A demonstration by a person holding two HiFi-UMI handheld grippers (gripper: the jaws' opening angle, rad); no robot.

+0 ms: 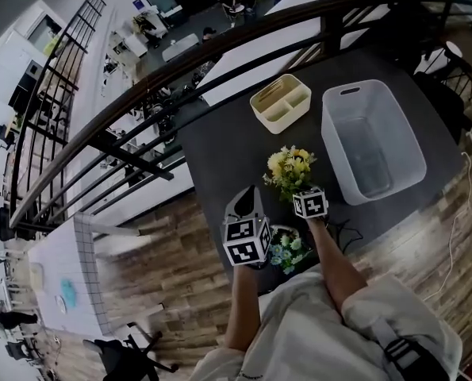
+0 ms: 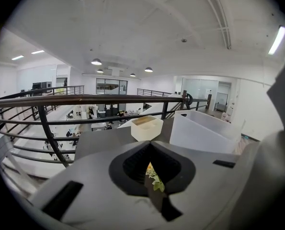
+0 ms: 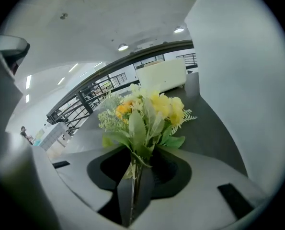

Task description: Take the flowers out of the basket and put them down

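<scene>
While bent over the worktop, reaches the right tongs forward and steeply down to the foot of the yellow bouquet, near the clear tub and short of the cream caddy. Has the stems running up through the slit of these tongs, which are parted a little with pads apparently not pressing. Looks like a set-down, with the blooms upright over the dark surface and out of the basket. Seems to prop the bunch with the tongs alone, so risks a topple once drawn back. Leaves blue-and-white flowers in the basket, close to the body between both forearms and probably next in line. Parks the left tongs just beside the basket, pointed forward and mildly down, forearm straight, clear of the right one's work. Shows these narrowly apart and pinching nothing, only a sliver of leaf visible beyond the slit.
</scene>
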